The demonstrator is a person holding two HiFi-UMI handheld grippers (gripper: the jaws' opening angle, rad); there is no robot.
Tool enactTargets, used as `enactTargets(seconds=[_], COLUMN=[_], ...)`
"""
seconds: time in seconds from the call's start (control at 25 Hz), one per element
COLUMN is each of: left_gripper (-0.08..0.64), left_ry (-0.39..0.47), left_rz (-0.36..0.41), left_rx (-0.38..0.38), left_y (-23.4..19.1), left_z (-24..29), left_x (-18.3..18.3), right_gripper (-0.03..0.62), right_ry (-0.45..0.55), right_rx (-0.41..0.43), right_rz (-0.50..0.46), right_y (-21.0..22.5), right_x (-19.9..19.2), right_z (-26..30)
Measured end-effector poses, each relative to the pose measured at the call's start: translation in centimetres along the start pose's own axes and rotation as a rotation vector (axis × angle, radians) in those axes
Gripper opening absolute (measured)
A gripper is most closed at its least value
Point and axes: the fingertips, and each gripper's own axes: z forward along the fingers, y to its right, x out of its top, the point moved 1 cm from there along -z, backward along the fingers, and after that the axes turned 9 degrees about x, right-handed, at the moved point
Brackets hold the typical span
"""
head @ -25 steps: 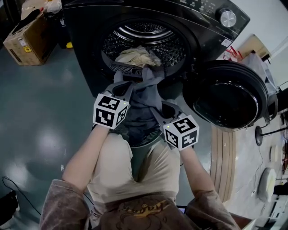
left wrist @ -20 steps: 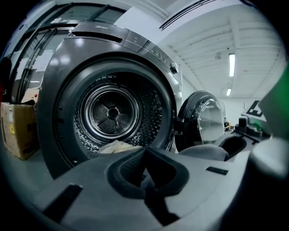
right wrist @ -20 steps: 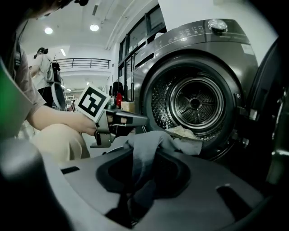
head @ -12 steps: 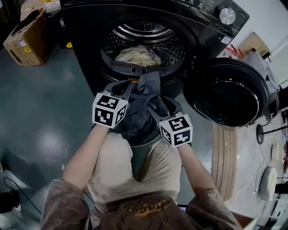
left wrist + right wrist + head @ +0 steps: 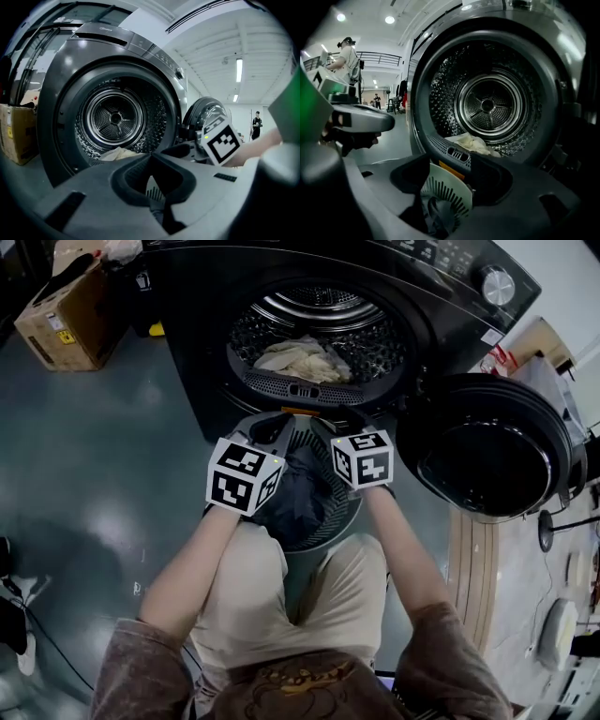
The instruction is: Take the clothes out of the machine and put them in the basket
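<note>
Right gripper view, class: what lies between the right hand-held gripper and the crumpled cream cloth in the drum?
In the right gripper view: the white slotted basket rim, then the machine's perforated grey door sill. The hand-held gripper: jaws opening, empty.

Mottled brown sleeves (image 5: 131, 671) and plain beige trousers (image 5: 246, 601) are worn; the grey left gripper (image 5: 272, 421) and right gripper (image 5: 334, 418) are capped with black-and-white marker cubes (image 5: 246, 489).

Basket before the machine's open mouth.
The basket (image 5: 345, 519) stands just before the washing machine (image 5: 197, 352), with a garment (image 5: 298, 498) in it. More clothes (image 5: 302, 357) lie in the drum, the door (image 5: 487, 442) hangs open at right, and a cardboard box (image 5: 61, 315) sits far left.
</note>
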Motion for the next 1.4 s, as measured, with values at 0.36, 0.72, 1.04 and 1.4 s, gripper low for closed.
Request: enactTargets(seconds=[0.36, 0.72, 1.04, 1.4], left_gripper=[0.005, 0.005, 0.005, 0.005], left_ry=[0.001, -0.006, -0.015, -0.018], left_rz=[-0.016, -0.043, -0.050, -0.032], left_rx=[-0.021, -0.049, -0.064, -0.063], left_y=[-0.2, -0.8, -0.8, -0.6], left_z=[0.3, 0.5, 0.9, 0.6], left_x=[-0.1, -0.3, -0.6, -0.6], right_gripper=[0.272, 0.253, 0.076, 0.000], right_ry=[-0.049, -0.137, -0.172, -0.140], right_rx=[-0.059, -0.051, 0.058, 0.010], right_rz=[-0.001, -0.004, -0.010, -0.005], right_y=[5.8, 8.2, 6.4, 6.6], right_x=[2.3, 1.7, 1.5, 2.7], right_z=[8.6, 12.5, 13.5, 12.3])
